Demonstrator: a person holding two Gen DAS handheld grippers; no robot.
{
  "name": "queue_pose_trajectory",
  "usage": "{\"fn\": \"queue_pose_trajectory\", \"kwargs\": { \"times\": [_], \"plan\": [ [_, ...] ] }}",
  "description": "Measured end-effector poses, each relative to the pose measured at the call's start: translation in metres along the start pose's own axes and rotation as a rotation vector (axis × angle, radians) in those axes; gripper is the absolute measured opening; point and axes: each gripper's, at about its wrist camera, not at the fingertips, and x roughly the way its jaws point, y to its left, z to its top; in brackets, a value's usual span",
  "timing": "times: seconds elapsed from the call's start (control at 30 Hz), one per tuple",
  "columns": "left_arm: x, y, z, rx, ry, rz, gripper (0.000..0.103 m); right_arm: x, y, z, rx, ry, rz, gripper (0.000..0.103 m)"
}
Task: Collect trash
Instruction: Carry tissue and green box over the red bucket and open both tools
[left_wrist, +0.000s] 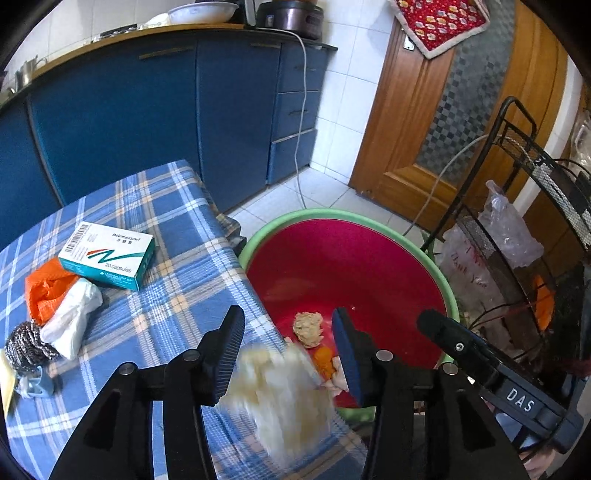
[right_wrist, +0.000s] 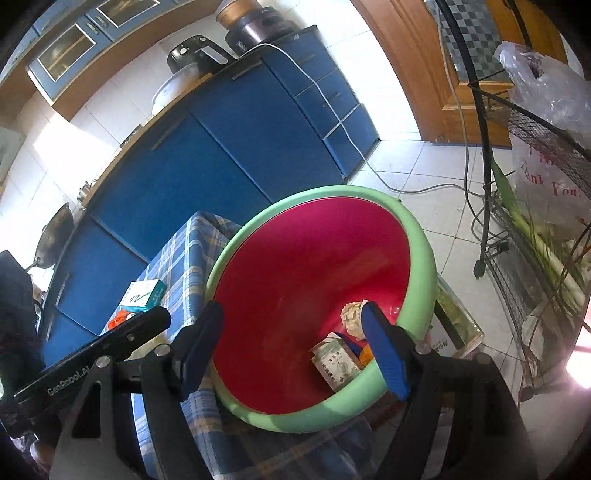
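Observation:
My left gripper (left_wrist: 288, 314) hangs open over the table's edge beside a red basin with a green rim (left_wrist: 295, 216). A blurred whitish paper wad (left_wrist: 280, 398) lies loose between its jaws, clear of the right pad. In the basin lie a beige crumpled wad (left_wrist: 308, 328) and an orange scrap (left_wrist: 323, 360). My right gripper (right_wrist: 291, 310) is open above the basin (right_wrist: 424, 251), with nothing between its fingers; below it lies a small green-white carton (right_wrist: 338, 363). On the plaid cloth sit a medicine box (left_wrist: 107, 258), orange netting (left_wrist: 46, 291), a white wrapper (left_wrist: 72, 319) and a steel scourer (left_wrist: 26, 345).
A black wire rack (left_wrist: 524, 155) with plastic bags (left_wrist: 509, 225) stands right of the basin. Blue cabinets (left_wrist: 147, 122) run behind the table (left_wrist: 177, 206). A white cable (left_wrist: 303, 110) trails across the tiled floor towards a wooden door (left_wrist: 406, 129).

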Motion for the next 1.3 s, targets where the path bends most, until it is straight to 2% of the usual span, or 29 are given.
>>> {"fn": "queue_pose_trajectory", "kwargs": {
  "times": [0.37, 0.5, 0.7, 0.83, 0.9, 0.93, 1.07, 1.3],
  "plan": [
    [-0.014, 0.002, -0.01, -0.002, 0.022, 0.011, 0.053, -0.015, 0.005, 0.001, -0.021, -0.027, 0.003, 0.078],
    [-0.013, 0.006, -0.019, -0.009, 0.046, 0.042, 0.053, -0.016, 0.007, 0.001, -0.024, -0.022, 0.006, 0.078],
    [-0.015, 0.006, -0.031, -0.03, 0.067, 0.024, 0.053, -0.012, 0.005, -0.001, -0.01, -0.008, 0.02, 0.078],
    [-0.012, -0.001, -0.039, -0.003, 0.106, 0.014, 0.052, -0.011, 0.005, -0.002, -0.01, -0.004, 0.031, 0.078],
    [-0.008, -0.002, -0.043, -0.002, 0.121, 0.01, 0.043, -0.013, 0.004, -0.003, -0.012, -0.007, 0.034, 0.078],
    [-0.008, -0.003, -0.044, -0.009, 0.117, 0.0, 0.038, -0.013, 0.004, -0.002, -0.013, -0.009, 0.034, 0.078],
    [-0.01, -0.009, -0.039, 0.01, 0.083, 0.008, 0.034, -0.016, -0.001, -0.001, 0.001, -0.02, 0.031, 0.078],
    [-0.003, -0.024, -0.019, 0.048, 0.029, 0.002, 0.036, -0.014, -0.011, -0.001, 0.024, -0.024, 0.028, 0.078]
  ]
}}
